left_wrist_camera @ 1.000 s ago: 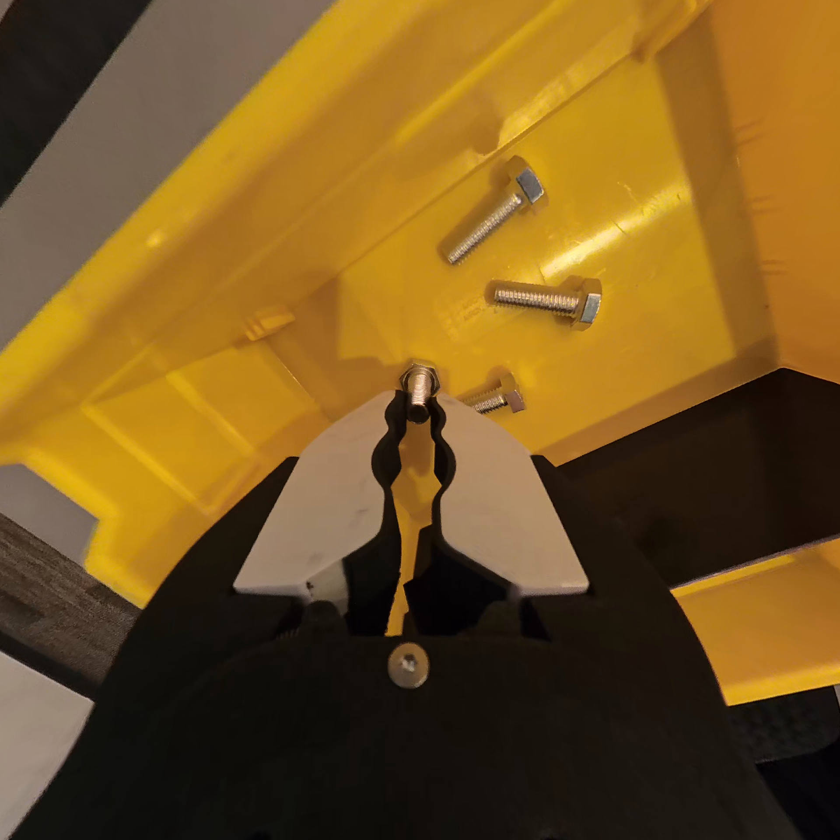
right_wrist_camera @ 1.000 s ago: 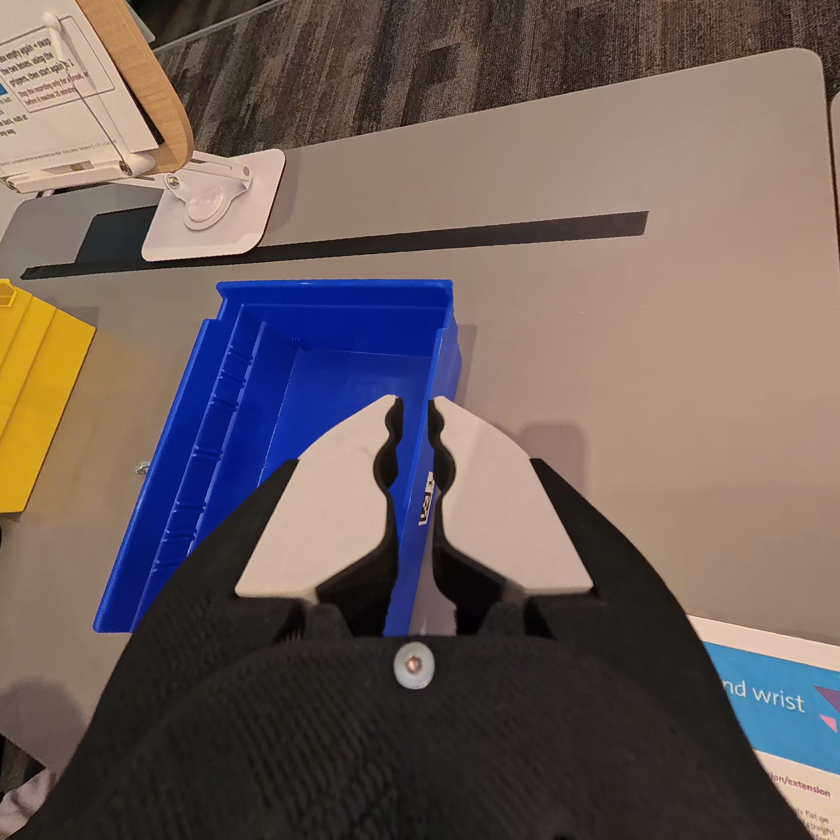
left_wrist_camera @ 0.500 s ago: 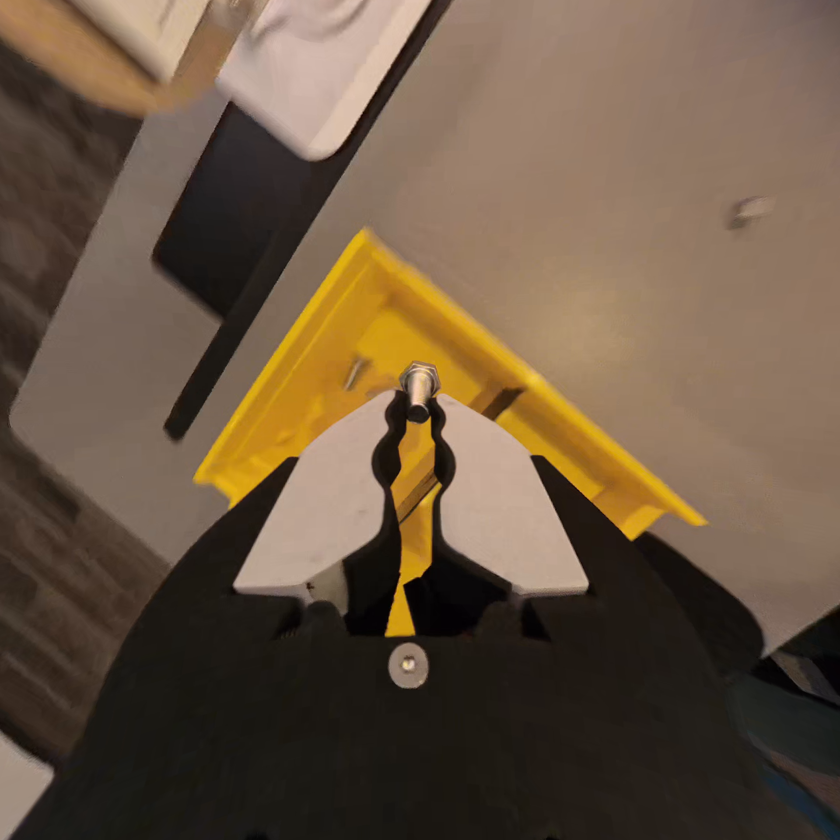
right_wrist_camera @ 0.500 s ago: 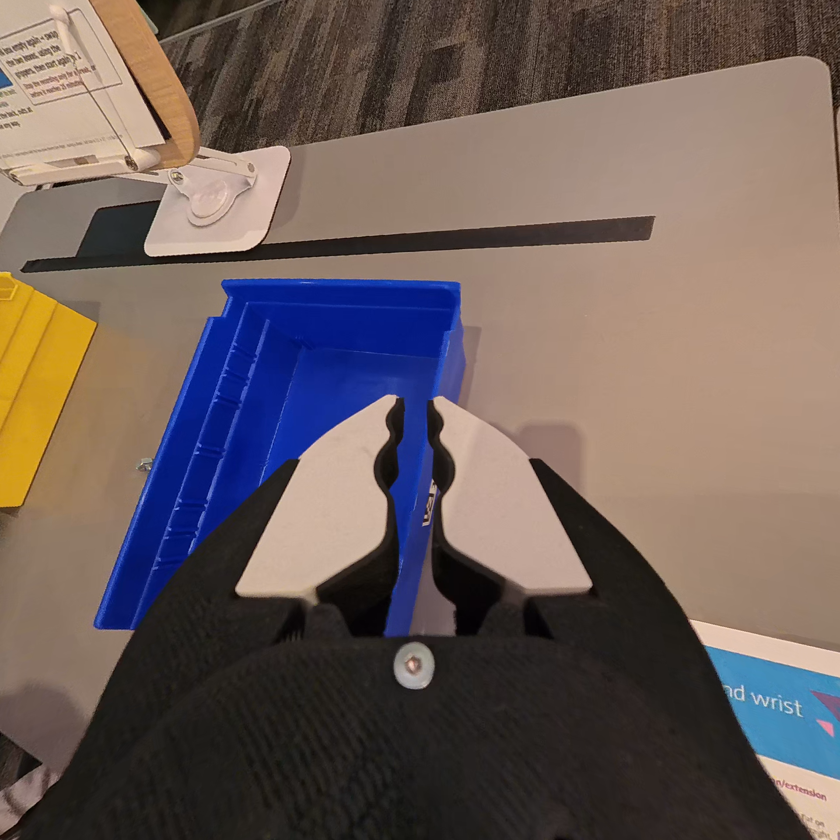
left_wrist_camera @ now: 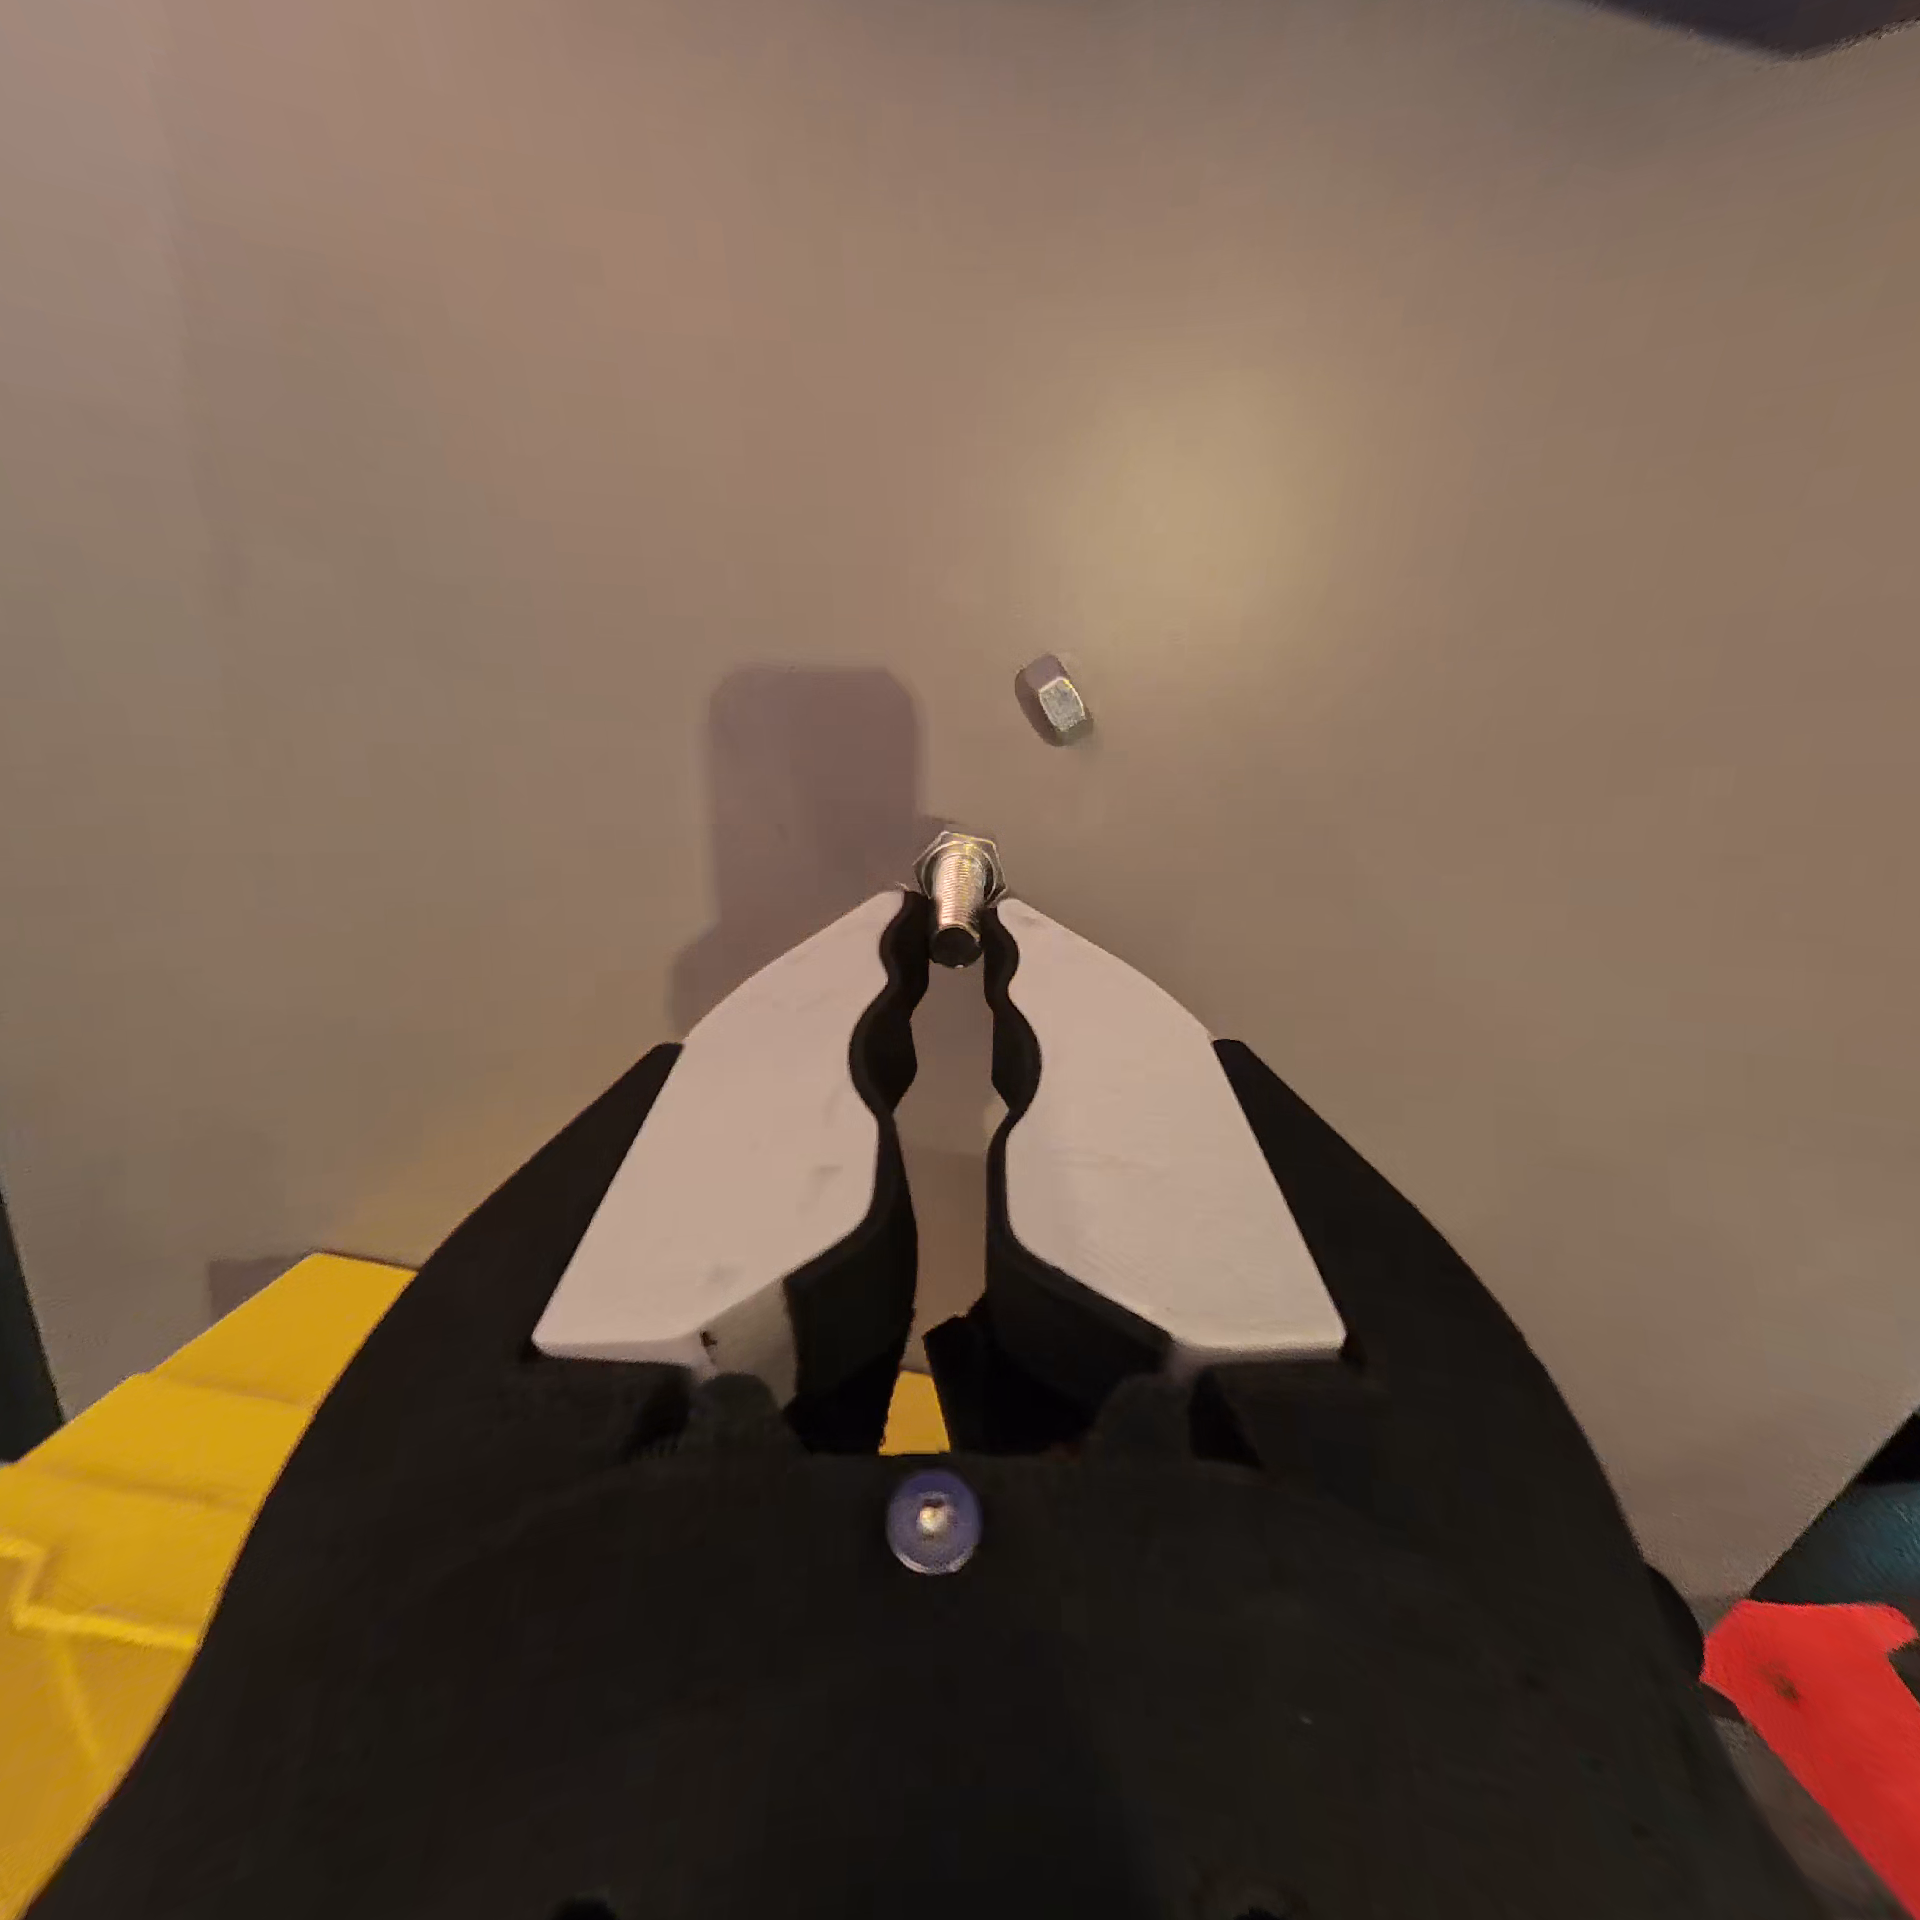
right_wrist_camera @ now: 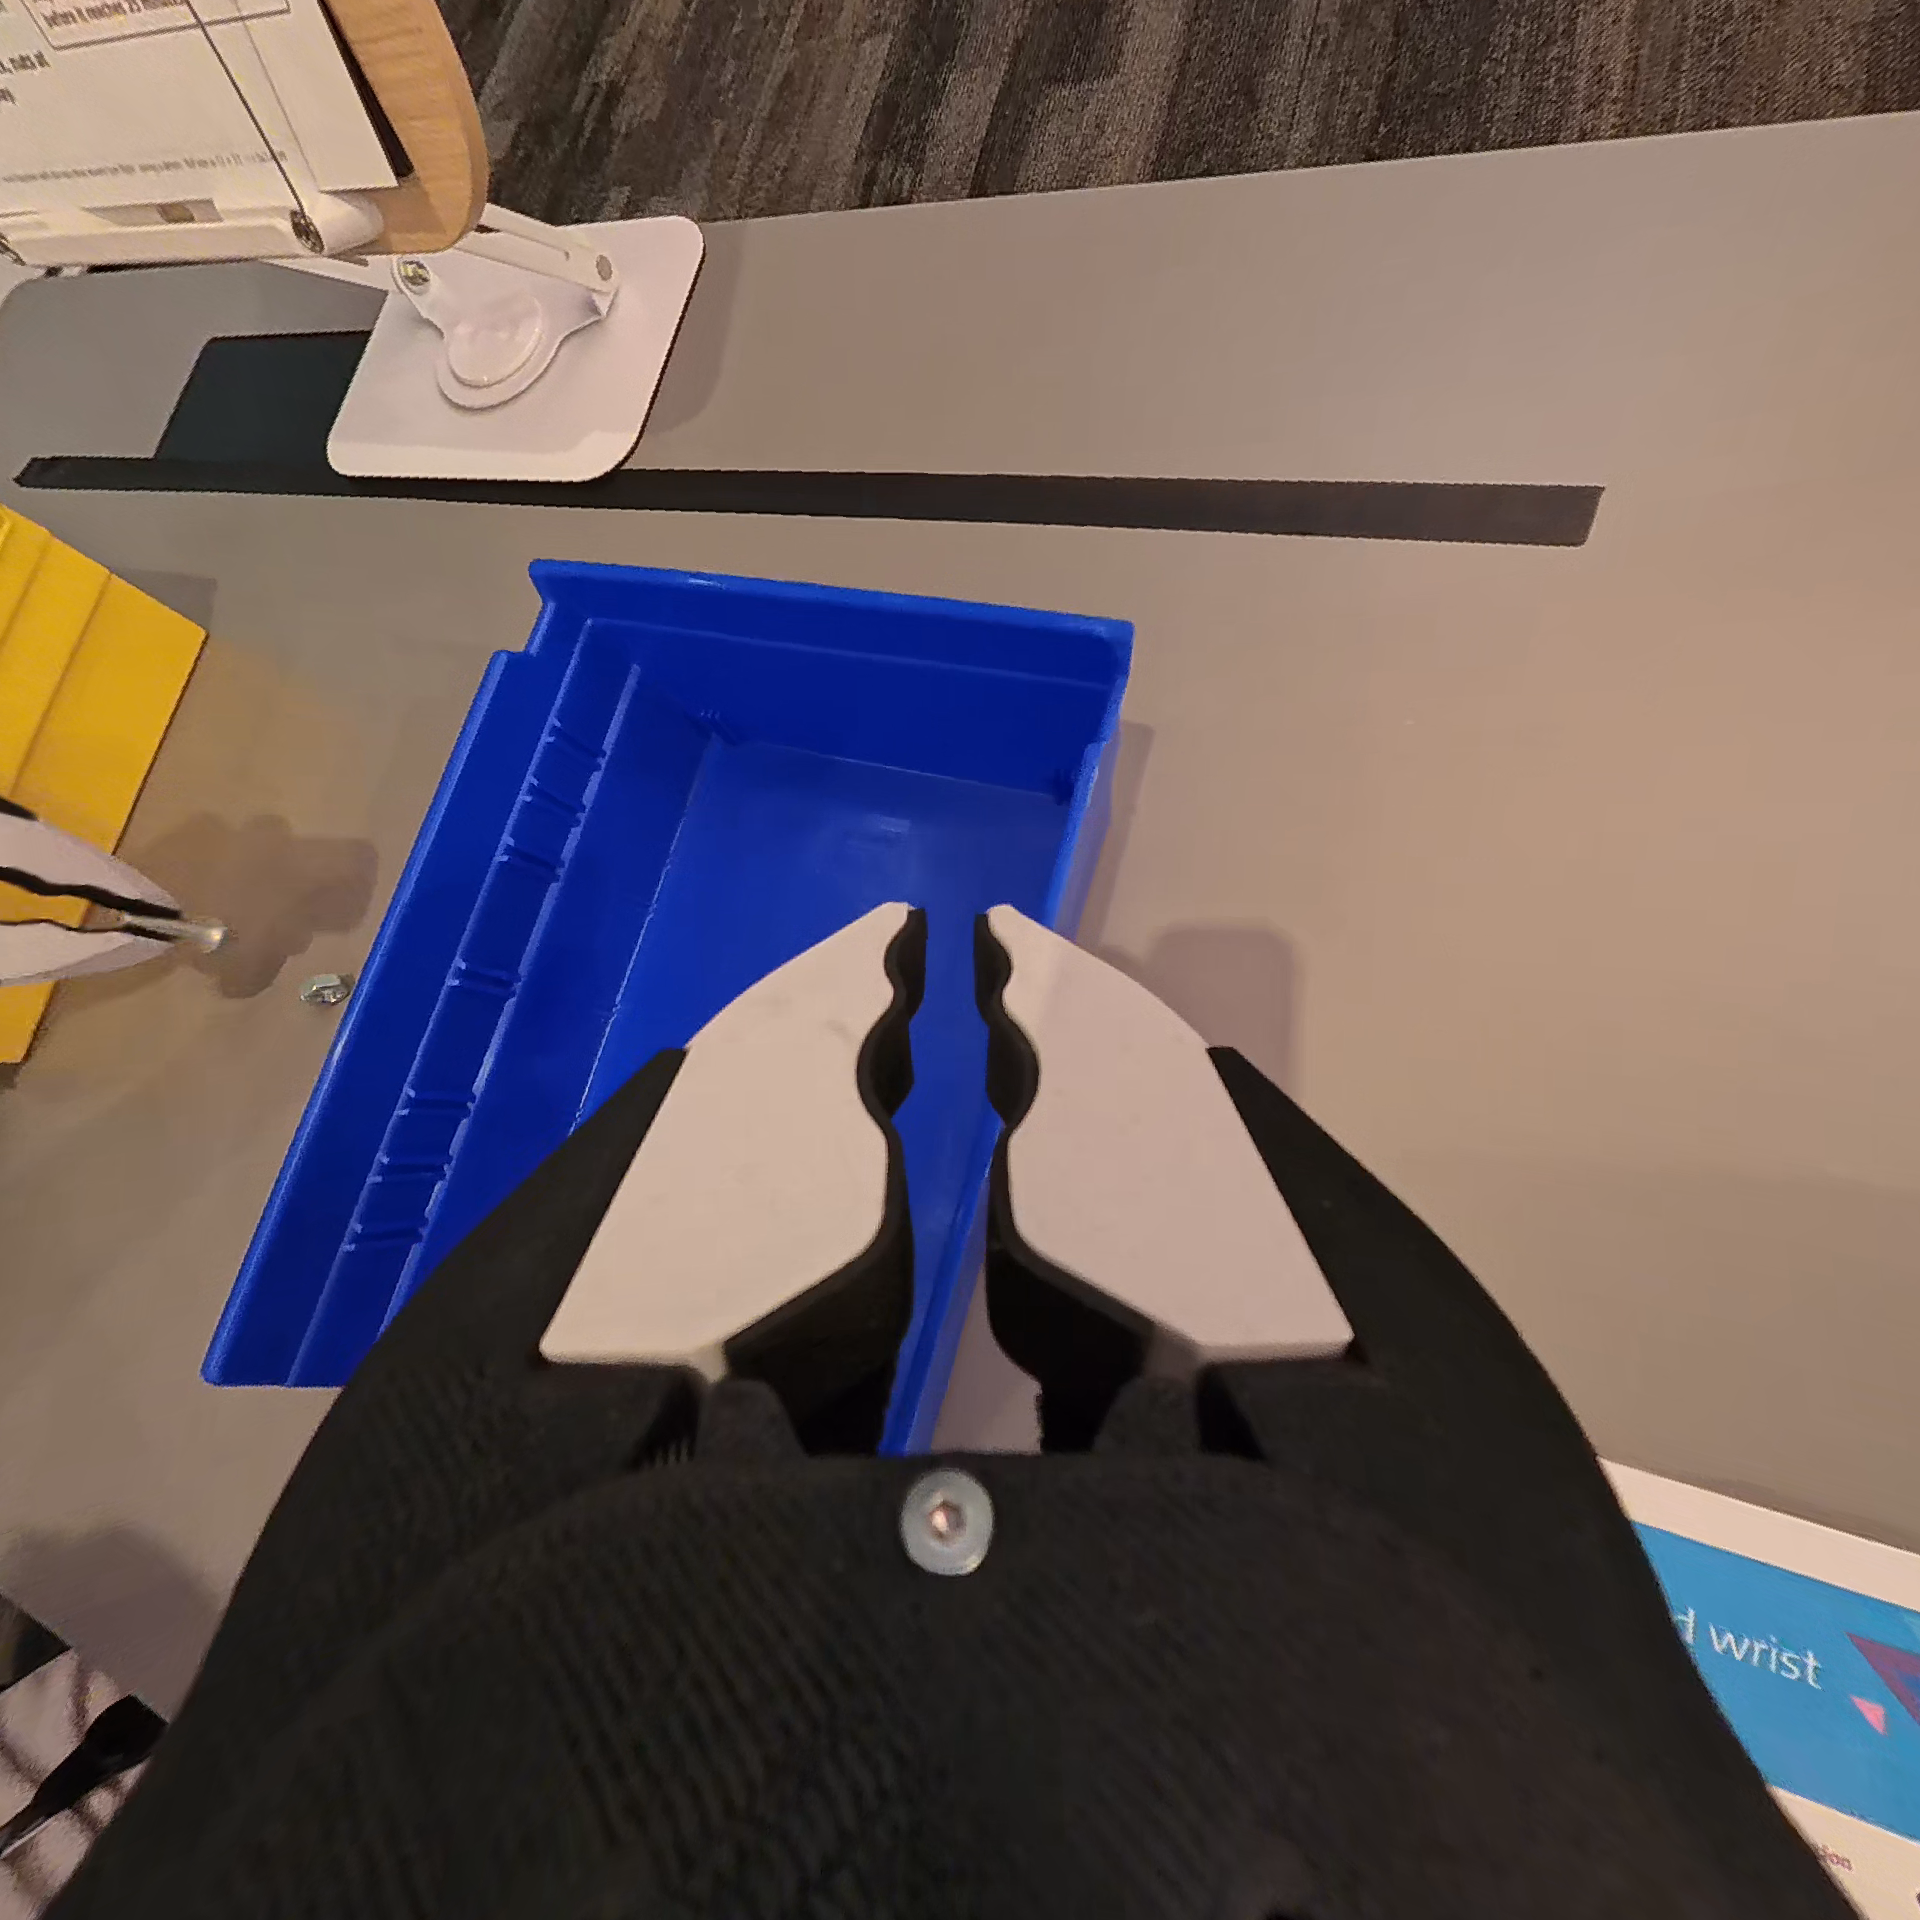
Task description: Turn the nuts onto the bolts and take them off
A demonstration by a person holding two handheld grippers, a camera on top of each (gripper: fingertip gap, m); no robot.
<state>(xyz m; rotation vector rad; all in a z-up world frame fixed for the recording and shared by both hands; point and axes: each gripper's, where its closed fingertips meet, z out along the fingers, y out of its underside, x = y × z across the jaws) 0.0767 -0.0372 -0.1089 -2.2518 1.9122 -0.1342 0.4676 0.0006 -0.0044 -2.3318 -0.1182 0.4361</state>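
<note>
My left gripper (left_wrist_camera: 954, 914) is shut on a silver bolt (left_wrist_camera: 956, 904). It grips the threaded end, and the bolt's head points down at the grey table. A loose hex nut (left_wrist_camera: 1052, 701) lies on the table just beyond and to the right of the bolt. In the right wrist view, the left gripper (right_wrist_camera: 156, 925) with the bolt (right_wrist_camera: 203, 933) shows at the left edge, beside the nut (right_wrist_camera: 324, 987). My right gripper (right_wrist_camera: 948, 920) hovers over the blue bin (right_wrist_camera: 831, 603), jaws nearly together with nothing between them.
A yellow bin (left_wrist_camera: 156, 1455) sits below and left of my left gripper; it also shows in the right wrist view (right_wrist_camera: 83, 707). A white stand (right_wrist_camera: 499, 353) with a paper holder is at the back. A black strip (right_wrist_camera: 1039, 504) crosses the table. A printed sheet (right_wrist_camera: 1787, 1662) lies front right. The gap from one gripper's tips to the other's is roughly 40 cm. The right gripper is farther from the loose hex nut (left_wrist_camera: 1052, 701), some 40 cm, than the left, some 5 cm.
My left gripper has lifted the bolt out of the yellow bin and swung right over the table, close to the loose nut. My right gripper has shifted slightly over the blue bin.
</note>
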